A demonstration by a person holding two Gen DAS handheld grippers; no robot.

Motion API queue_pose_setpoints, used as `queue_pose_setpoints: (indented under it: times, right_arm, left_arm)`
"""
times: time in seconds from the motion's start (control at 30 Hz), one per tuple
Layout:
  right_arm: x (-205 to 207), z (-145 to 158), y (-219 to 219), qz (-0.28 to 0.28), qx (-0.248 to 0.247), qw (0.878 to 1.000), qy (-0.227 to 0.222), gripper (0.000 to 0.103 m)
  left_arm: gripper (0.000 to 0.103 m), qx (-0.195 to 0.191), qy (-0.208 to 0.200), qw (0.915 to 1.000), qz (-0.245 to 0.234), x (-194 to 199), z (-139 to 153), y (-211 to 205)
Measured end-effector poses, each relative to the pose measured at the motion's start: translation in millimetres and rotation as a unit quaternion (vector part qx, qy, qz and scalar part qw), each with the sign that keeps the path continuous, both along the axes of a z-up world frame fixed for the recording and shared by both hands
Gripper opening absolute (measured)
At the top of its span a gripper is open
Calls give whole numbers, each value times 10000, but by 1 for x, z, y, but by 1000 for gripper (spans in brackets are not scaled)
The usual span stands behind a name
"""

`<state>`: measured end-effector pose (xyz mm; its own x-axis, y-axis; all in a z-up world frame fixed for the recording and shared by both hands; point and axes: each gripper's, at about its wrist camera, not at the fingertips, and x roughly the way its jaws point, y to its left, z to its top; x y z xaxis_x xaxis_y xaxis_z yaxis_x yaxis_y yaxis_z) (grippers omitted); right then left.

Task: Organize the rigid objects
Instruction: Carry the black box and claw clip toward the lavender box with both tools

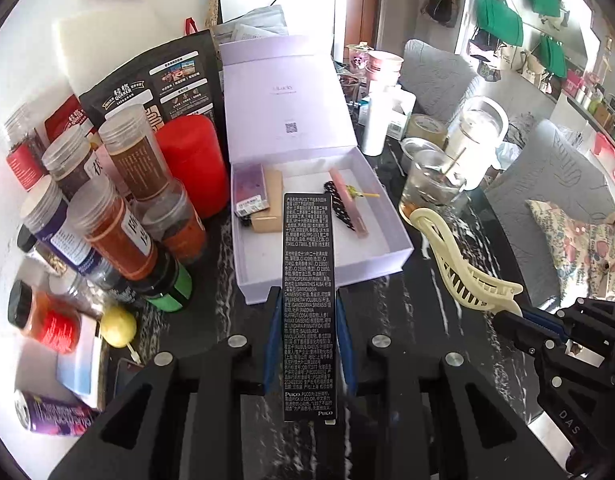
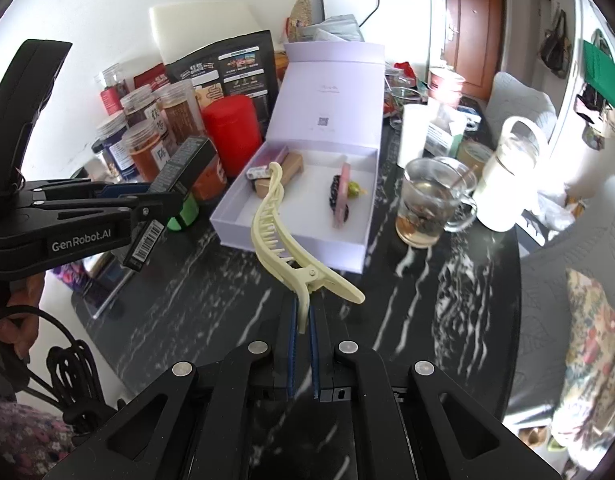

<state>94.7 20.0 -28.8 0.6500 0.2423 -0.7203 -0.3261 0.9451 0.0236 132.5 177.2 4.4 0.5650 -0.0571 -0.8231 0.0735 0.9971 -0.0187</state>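
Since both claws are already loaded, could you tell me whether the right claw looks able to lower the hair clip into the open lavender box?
Probably yes. The right claw grips the cream hair clip just before the lavender box, whose lid stands open, with bare floor mid-box.

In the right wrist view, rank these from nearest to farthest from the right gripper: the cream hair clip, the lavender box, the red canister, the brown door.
1. Cream hair clip: clamped in the right gripper, rising ahead.
2. Lavender box: open on the table just beyond the clip.
3. Red canister: behind the box, to the left.
4. Brown door: far back, upper right.
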Motion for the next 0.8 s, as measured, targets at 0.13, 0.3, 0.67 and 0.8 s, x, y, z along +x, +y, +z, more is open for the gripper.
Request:
queue_pose_setpoints:
  times: [0.13,0.3,0.67,0.8]
  right_arm:
    - [18,0,10,-17,-16,10000,20,6]
    - [42,-2,20,-72,-30,9999,68,6]
    - [93,-9,26,-279,-31,9993,241,6]
    - [110,-15,25,-366,-43,9987,344,6]
  left_arm:
    - [25,-14,31,10000,-36,18,-3,12]
    - [25,-48,92,9999,-102,41,-8,23]
    - [25,-139,286,9991,-265,92,-23,32]
    - [25,-185,425,9985,-301,109,-33,35]
